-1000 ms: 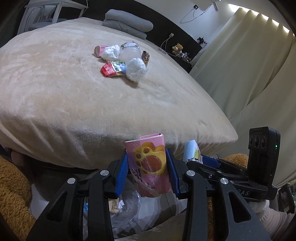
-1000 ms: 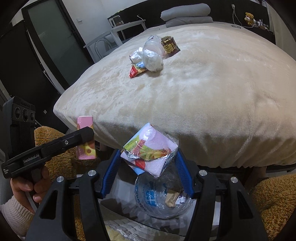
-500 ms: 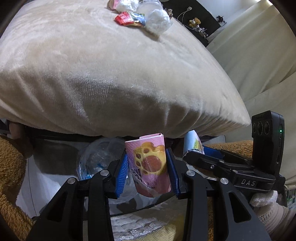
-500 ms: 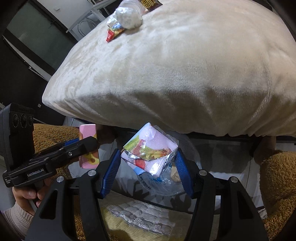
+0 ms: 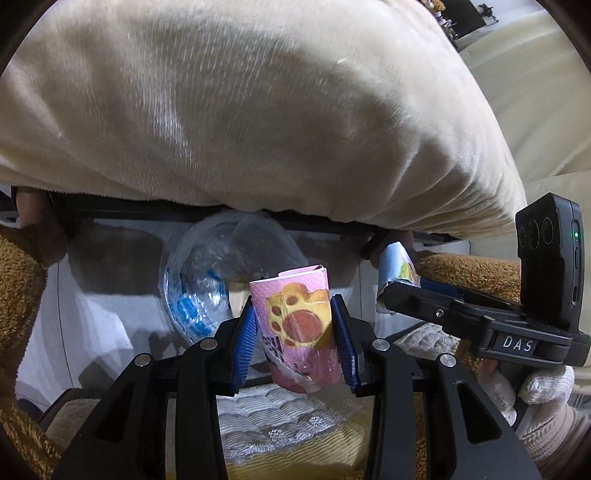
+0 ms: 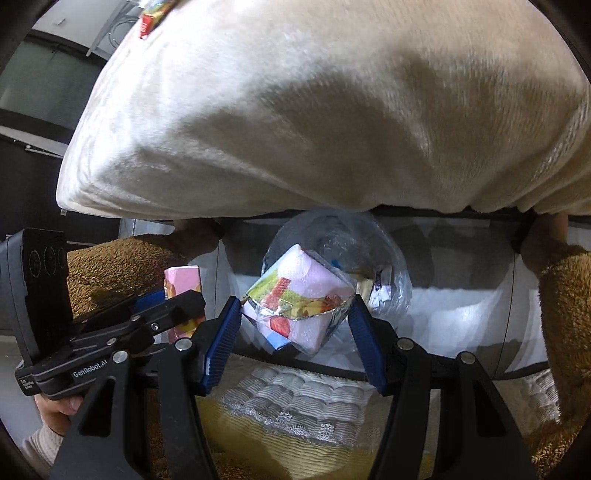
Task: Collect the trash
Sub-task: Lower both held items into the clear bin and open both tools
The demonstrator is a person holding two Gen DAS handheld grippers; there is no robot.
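Note:
My left gripper (image 5: 293, 339) is shut on a pink packet with a yellow paw print (image 5: 297, 325), held upright above the floor. It also shows in the right wrist view (image 6: 183, 291). My right gripper (image 6: 295, 332) is shut on a crumpled pink and colourful snack wrapper (image 6: 297, 299), seen edge-on in the left wrist view (image 5: 397, 269). A bin lined with a clear plastic bag (image 5: 218, 273) stands below the bed edge, just beyond both grippers, and holds some trash (image 6: 373, 284).
The cream blanket (image 5: 258, 110) of the bed overhangs the bin (image 6: 332, 110). More trash lies far up on the bed (image 6: 151, 18). Brown fluffy fabric (image 6: 561, 332) flanks both sides. A quilted lace-edged cloth (image 6: 295, 402) lies below the grippers.
Both grippers have moved down and forward under the bed edge, still holding their trash. The bin with the clear bag has come nearer and higher in view.

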